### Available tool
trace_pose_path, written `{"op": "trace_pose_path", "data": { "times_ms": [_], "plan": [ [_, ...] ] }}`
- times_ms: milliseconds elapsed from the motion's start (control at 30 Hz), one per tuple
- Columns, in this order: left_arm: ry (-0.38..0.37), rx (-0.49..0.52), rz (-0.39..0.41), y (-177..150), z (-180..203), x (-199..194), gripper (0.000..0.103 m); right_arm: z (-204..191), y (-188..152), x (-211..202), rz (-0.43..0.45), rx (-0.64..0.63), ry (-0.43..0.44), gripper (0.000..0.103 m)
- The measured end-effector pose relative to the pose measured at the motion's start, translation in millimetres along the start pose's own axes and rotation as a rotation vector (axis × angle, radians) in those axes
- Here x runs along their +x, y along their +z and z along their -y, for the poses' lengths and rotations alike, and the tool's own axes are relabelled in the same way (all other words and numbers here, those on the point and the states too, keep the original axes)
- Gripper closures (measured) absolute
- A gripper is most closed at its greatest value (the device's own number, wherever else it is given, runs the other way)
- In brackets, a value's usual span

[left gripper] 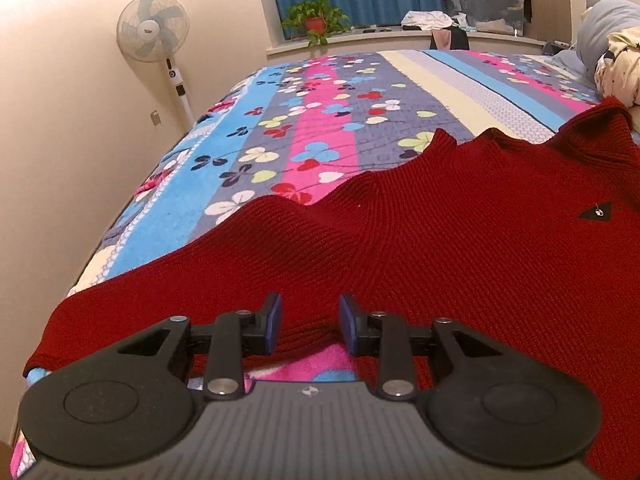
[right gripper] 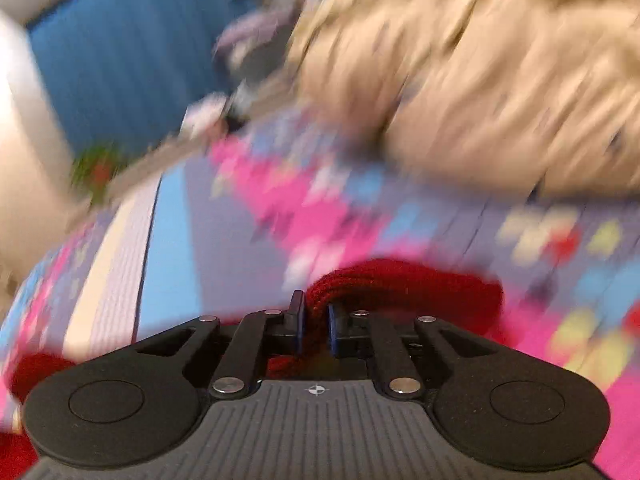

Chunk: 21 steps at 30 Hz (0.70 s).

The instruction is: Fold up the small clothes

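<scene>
A flowered bedspread (left gripper: 320,128) covers the bed, with a fan (left gripper: 154,28) by the wall. The red sweater (left gripper: 440,248) lies spread across its near side. The left gripper (left gripper: 308,326) hangs over the hem, fingers parted. The right gripper (right gripper: 314,320), in a blurred view, seems clamped on a bunched sweater fold.

Left wrist view sits low, close over the red sweater (left gripper: 440,248), facing the window; right wrist view tilts, blurred, sharing the flowered bedspread (right gripper: 180,232).
</scene>
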State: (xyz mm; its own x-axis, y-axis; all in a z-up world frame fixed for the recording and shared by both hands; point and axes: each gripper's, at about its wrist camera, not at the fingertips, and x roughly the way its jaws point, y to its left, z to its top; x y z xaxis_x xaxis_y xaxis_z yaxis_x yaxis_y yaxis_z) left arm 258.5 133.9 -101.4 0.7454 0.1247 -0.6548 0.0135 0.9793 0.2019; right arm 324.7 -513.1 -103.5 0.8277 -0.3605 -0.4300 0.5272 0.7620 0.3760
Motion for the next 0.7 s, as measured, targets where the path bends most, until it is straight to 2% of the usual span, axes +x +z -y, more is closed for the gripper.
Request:
{"op": "trace_pose_path", "data": {
  "times_ms": [67, 100, 200, 267, 333, 367, 433, 467, 533, 600, 667, 700],
  "plan": [
    [-0.017, -0.006, 0.0, 0.1, 1.3, -0.8, 0.068, 32.8, 22.7, -11.8, 0.084, 0.03, -0.142, 0.092],
    [-0.025, -0.002, 0.002, 0.1, 2.8, -1.2, 0.068, 51.7, 27.1, -9.6, 0.065, 0.023, -0.208, 0.093],
    [-0.028, 0.026, 0.003, -1.6, 9.2, -0.7, 0.068, 100.2, 14.2, 6.9, -0.105, 0.056, -0.25, 0.092],
    [-0.034, 0.034, -0.002, -3.0, 11.7, 0.5, 0.068, 128.0, -1.6, 13.2, -0.211, 0.13, -0.273, 0.088],
    [-0.032, 0.037, -0.007, -4.7, 13.6, 1.1, 0.068, 152.0, -16.2, 2.1, -0.191, 0.216, -0.278, 0.071],
    [-0.031, 0.037, -0.009, -5.2, 14.2, 1.3, 0.068, 158.6, -21.1, -8.1, -0.161, 0.233, -0.268, 0.071],
    [-0.032, 0.039, -0.013, -6.2, 15.7, 2.0, 0.068, 160.4, -22.3, -16.5, -0.126, 0.164, -0.402, 0.074],
    [-0.033, 0.041, -0.014, -6.6, 16.7, 2.5, 0.068, 164.7, -22.1, -20.4, -0.105, 0.167, -0.441, 0.074],
    [-0.034, 0.048, -0.014, -7.1, 19.0, 2.9, 0.068, 176.8, -21.1, -29.8, -0.081, 0.241, -0.426, 0.072],
    [-0.047, 0.042, -0.012, -7.6, 20.3, 2.7, 0.068, 177.5, -19.3, -38.2, -0.068, 0.27, -0.315, 0.072],
    [-0.099, -0.019, -0.028, -7.3, 16.5, 4.3, 0.068, 168.9, -14.6, -41.0, -0.058, 0.194, -0.198, 0.072],
    [-0.134, -0.071, -0.046, -7.9, 12.7, 6.8, 0.068, 161.4, -15.7, -39.7, -0.083, 0.12, -0.177, 0.066]
  ]
}}
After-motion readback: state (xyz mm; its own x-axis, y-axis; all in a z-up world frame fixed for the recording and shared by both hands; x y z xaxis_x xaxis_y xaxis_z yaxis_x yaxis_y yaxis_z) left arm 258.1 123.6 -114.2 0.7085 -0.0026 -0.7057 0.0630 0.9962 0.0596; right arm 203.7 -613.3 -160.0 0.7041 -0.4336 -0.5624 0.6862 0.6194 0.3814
